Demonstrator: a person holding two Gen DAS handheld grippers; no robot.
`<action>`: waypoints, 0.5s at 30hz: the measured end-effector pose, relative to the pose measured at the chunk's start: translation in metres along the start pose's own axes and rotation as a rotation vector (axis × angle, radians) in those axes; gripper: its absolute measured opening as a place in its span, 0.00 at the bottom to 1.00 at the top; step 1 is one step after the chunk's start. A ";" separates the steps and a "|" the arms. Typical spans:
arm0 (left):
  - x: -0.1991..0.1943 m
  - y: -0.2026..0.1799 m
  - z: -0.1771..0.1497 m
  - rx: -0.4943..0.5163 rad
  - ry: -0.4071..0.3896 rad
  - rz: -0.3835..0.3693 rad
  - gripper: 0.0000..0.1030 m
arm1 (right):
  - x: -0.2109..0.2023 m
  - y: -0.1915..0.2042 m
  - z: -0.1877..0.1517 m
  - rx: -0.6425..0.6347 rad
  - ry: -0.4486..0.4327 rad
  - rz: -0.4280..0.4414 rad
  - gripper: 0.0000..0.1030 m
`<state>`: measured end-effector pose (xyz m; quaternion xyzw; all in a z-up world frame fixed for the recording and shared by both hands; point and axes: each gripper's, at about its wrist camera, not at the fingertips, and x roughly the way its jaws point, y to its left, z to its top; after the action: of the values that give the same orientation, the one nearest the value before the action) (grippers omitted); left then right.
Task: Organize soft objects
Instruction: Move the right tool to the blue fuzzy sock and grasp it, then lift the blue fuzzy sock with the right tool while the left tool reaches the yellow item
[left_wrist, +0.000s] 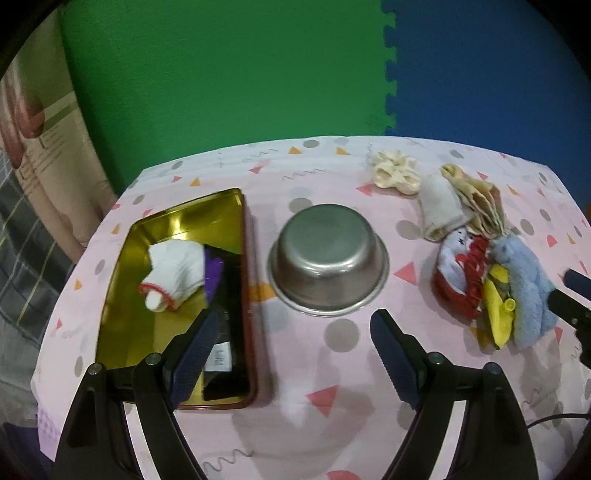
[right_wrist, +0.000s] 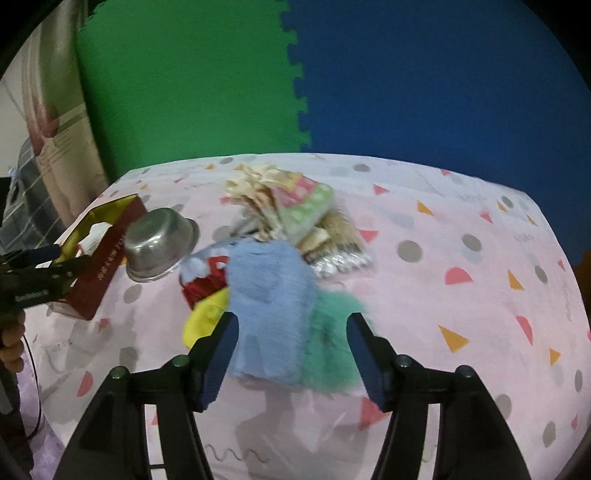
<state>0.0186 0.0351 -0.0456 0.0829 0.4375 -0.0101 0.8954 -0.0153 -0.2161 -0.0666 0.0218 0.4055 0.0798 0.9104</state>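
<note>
A gold tin tray with red sides holds a white sock with red trim and purple and black items. My left gripper is open and empty above the table between the tray and an upturned steel bowl. A pile of soft things lies to the right: a blue fluffy cloth, a green cloth, a yellow piece, a red and white sock and beige cloths. My right gripper is open, its fingers on either side of the blue and green cloths.
The table wears a pink patterned cloth. A cream scrunchie lies at the back. Green and blue foam mats form the wall behind. The left gripper also shows at the left edge of the right wrist view.
</note>
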 end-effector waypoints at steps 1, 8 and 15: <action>0.000 -0.002 0.000 0.001 0.002 -0.004 0.80 | 0.003 0.003 0.002 -0.004 0.003 0.004 0.61; 0.006 -0.012 -0.001 0.026 0.016 -0.018 0.80 | 0.036 0.014 0.011 -0.024 0.041 0.013 0.61; 0.013 -0.019 -0.001 0.031 0.036 -0.033 0.80 | 0.050 0.018 0.010 -0.060 0.043 0.017 0.61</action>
<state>0.0238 0.0174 -0.0593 0.0897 0.4545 -0.0301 0.8857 0.0229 -0.1899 -0.0947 -0.0037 0.4224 0.1002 0.9009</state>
